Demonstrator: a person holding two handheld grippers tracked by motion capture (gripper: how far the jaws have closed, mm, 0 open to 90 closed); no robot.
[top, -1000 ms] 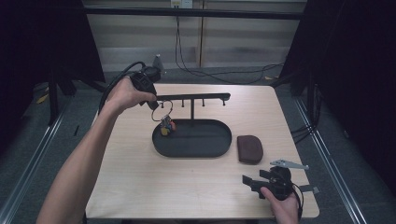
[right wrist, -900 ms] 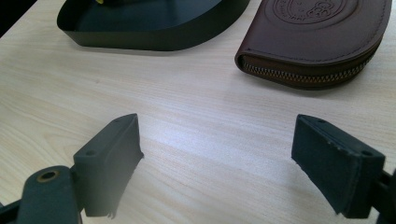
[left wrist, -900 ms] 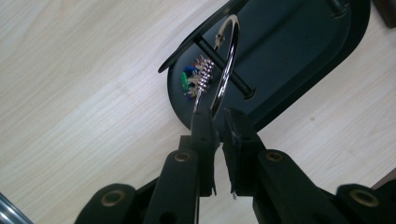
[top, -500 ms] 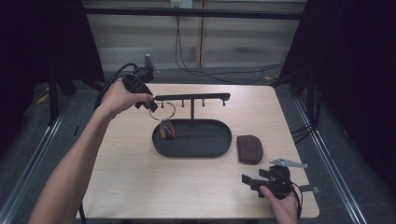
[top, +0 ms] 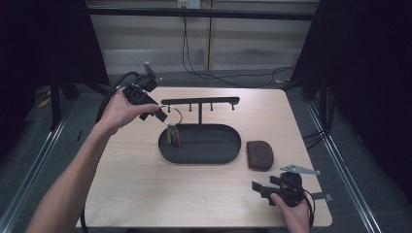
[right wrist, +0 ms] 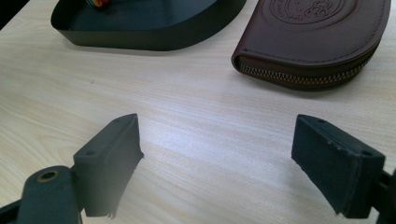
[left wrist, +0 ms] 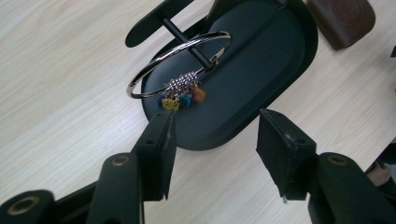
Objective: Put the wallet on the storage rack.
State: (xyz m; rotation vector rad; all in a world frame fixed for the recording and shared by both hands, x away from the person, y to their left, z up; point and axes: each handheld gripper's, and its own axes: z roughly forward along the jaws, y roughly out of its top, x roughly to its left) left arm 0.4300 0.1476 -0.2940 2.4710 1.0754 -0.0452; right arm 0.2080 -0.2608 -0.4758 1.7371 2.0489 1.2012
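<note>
On the surface [top: 145,194]: one black stand, one brown pouch, and my two grippers.
Stand: one black oval tray [top: 214,154] with one post and one bar [top: 200,101] across the top. I count four little pegs under the bar.
Ring: one silver ring [left wrist: 180,63] hangs on the peg at the bar's left end, over the tray. A bunch of small colored charms [left wrist: 183,97] hangs from it. I can't count them.
Pouch: one brown zip pouch [top: 260,154] lies just right of the tray.
My left gripper [left wrist: 212,140]: its jaws have just been opening. They stand apart near the ring, holding nothing.
My right gripper [right wrist: 215,163]: jaws wide apart, holding nothing, low over the surface near the pouch.
</note>
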